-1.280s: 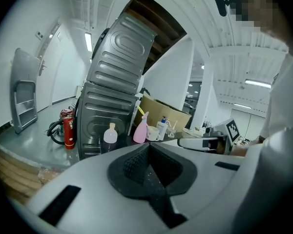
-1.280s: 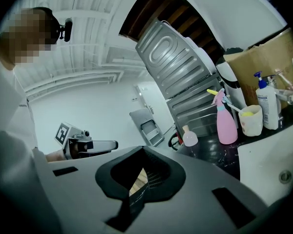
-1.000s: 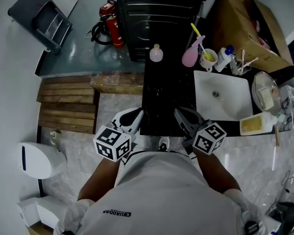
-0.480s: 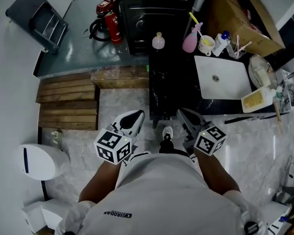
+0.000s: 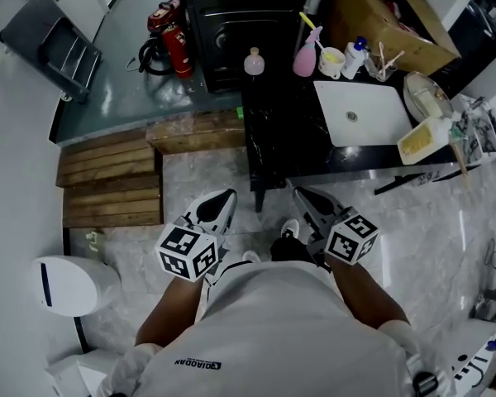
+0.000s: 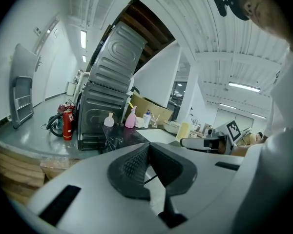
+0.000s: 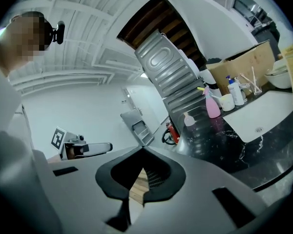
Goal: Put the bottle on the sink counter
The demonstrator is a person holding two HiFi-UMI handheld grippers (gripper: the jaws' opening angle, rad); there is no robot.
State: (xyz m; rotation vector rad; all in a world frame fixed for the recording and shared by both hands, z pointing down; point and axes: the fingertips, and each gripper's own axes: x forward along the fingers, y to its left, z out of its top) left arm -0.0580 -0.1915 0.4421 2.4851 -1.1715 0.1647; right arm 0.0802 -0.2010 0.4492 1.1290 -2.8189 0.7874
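A small pale pink bottle (image 5: 254,61) stands upright at the far end of the black sink counter (image 5: 273,131), beside a pink spray bottle (image 5: 304,56). The left gripper view shows the small bottle (image 6: 109,120) far ahead, and so does the right gripper view (image 7: 188,119). My left gripper (image 5: 219,205) and right gripper (image 5: 307,197) hang side by side over the marble floor, short of the counter's near end. Both are shut with nothing between the jaws (image 6: 147,147) (image 7: 142,152).
A white basin (image 5: 360,114) is set in the counter, with a cup, small bottles and a cardboard box (image 5: 388,23) behind it. A dark appliance (image 5: 231,15) and red extinguishers (image 5: 174,44) stand at the back left. Wooden steps (image 5: 107,180) lie to the left.
Both grippers and the person have drawn back from the counter, which now sits farther up in the head view. The jaws have stayed shut and empty.
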